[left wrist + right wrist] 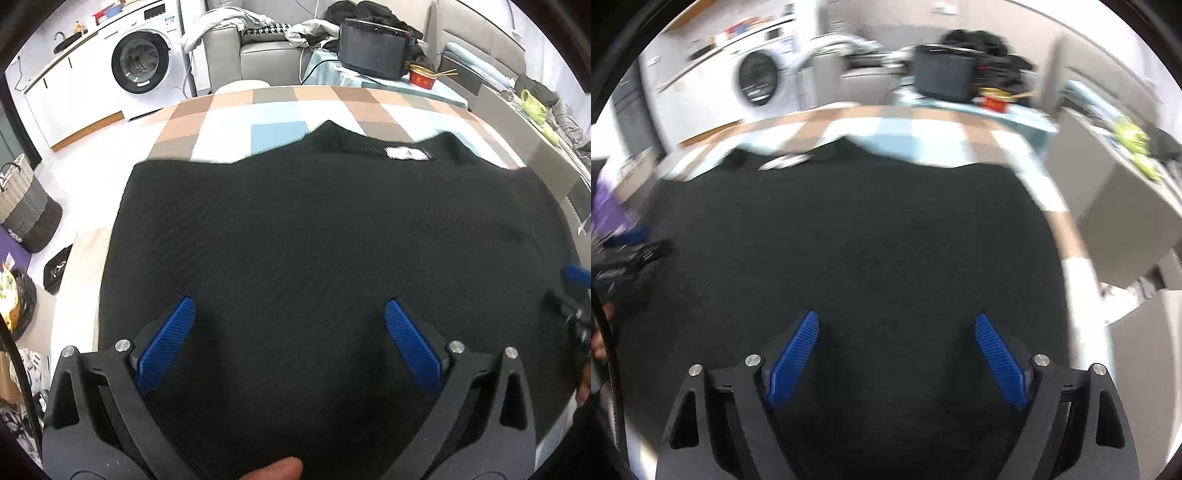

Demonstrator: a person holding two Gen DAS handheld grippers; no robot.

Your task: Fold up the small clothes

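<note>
A black knit garment (314,229) lies spread flat over the checked tablecloth (273,110), its white neck label (406,153) at the far edge. My left gripper (290,306) hovers over its near part, blue pads wide apart, nothing between them. In the right wrist view, which is blurred by motion, my right gripper (897,319) stands open over the same garment (849,240) with nothing pinched. Each gripper shows at the edge of the other's view: the right one (576,280) and the left one (624,254).
A washing machine (142,62) and white cabinets stand at the back left. A woven basket (26,206) sits on the floor at the left. Behind the table are a dark box (373,48), a red bowl (423,75) and a sofa with clothes. A fingertip (277,470) shows at the bottom.
</note>
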